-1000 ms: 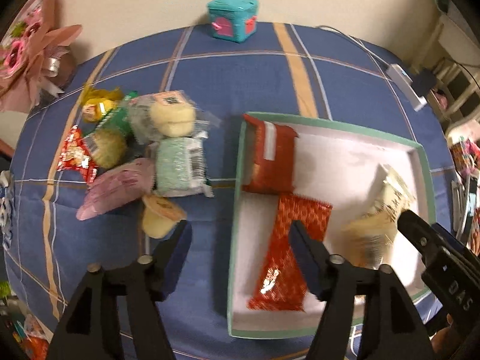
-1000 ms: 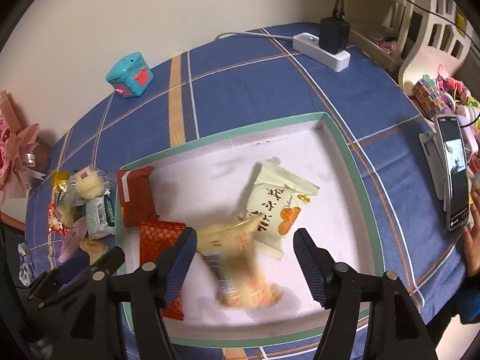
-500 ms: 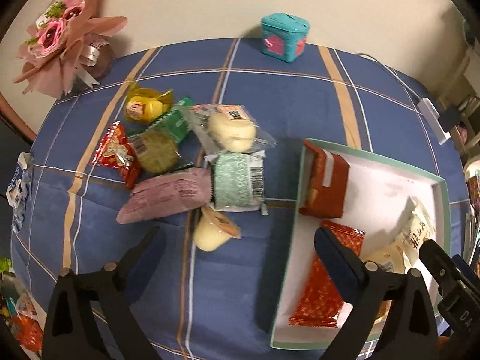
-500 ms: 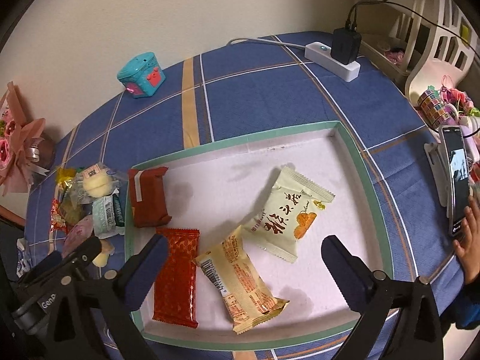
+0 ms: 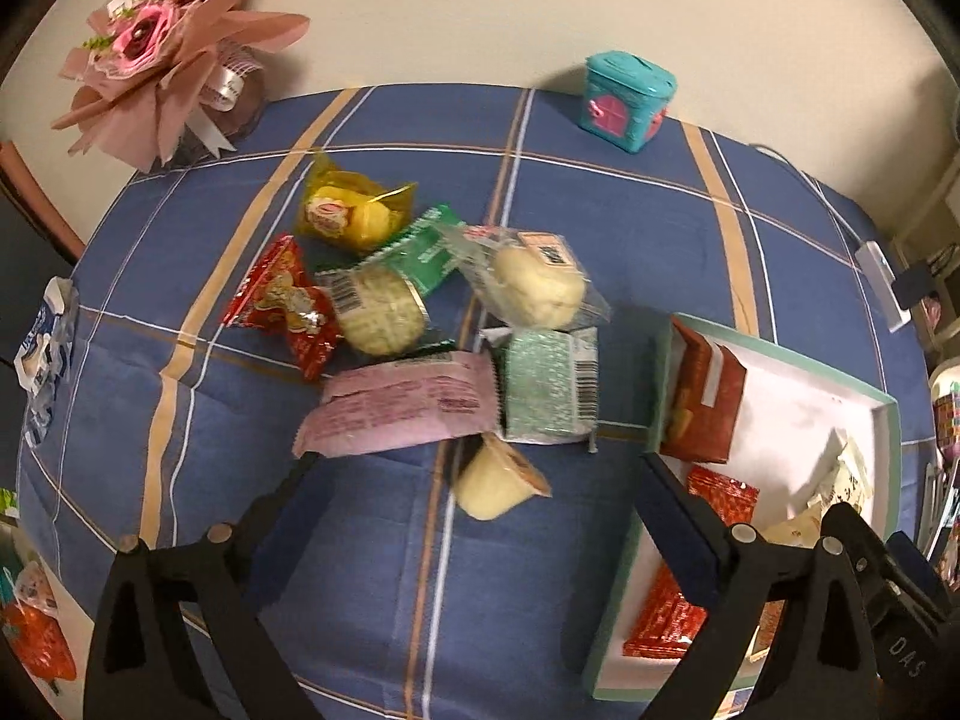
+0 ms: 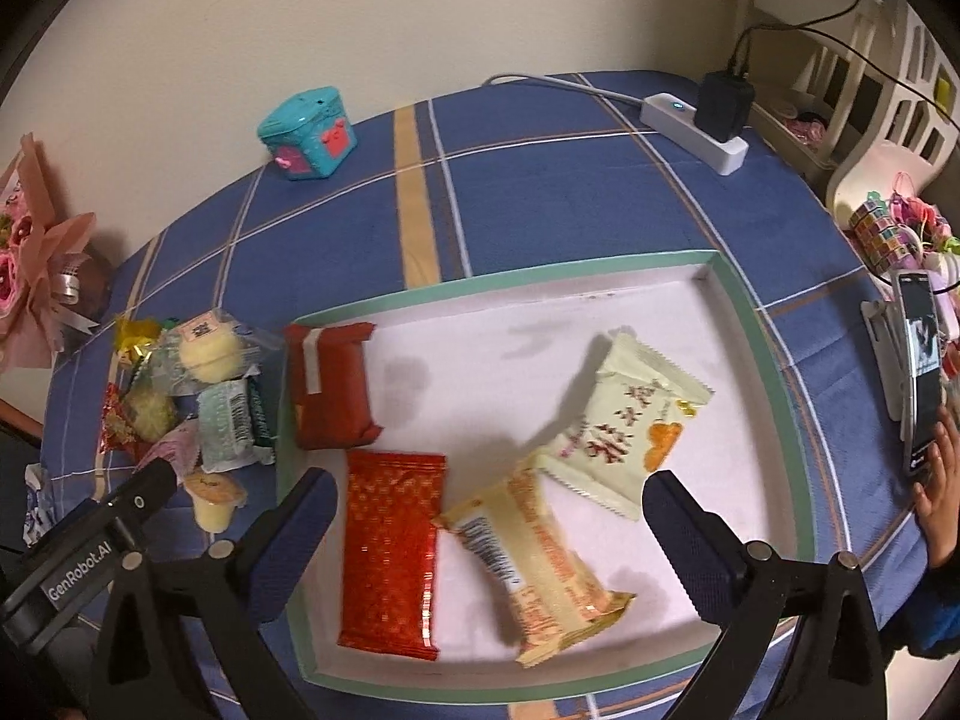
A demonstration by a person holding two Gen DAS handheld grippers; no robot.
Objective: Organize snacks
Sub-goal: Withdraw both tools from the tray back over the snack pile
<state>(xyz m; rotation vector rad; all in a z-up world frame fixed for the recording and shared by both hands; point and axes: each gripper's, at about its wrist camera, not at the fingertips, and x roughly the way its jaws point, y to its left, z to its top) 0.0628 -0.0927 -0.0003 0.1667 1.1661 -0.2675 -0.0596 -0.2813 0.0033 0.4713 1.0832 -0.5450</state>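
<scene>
A white tray with a green rim point(image 6: 762, 354) holds a dark red box-like pack point(image 6: 330, 384), a red patterned packet point(image 6: 390, 552), a tan packet point(image 6: 540, 558) and a cream packet point(image 6: 624, 420). My right gripper point(image 6: 480, 516) hangs open above them, holding nothing. Left of the tray point(image 5: 660, 384) lies a pile of snacks: a pink packet point(image 5: 402, 411), a mint pack point(image 5: 549, 387), a round bun in clear wrap point(image 5: 534, 282), a yellow packet point(image 5: 351, 213), a red candy point(image 5: 282, 306) and a small pudding cup point(image 5: 495, 483). Over the cup stands my left gripper point(image 5: 474, 504), open and empty.
A teal toy box point(image 6: 309, 135) stands by the wall at the back. A pink bouquet point(image 5: 162, 60) is at the back left. A white power strip point(image 6: 696, 120) with a charger lies at the back right. A hand point(image 6: 939, 480) touches a phone point(image 6: 918, 360) at the table's right edge.
Both grippers opened wide and let go: the tan packet and the red patterned packet now lie in the tray. My left gripper moved left from the tray to the pile.
</scene>
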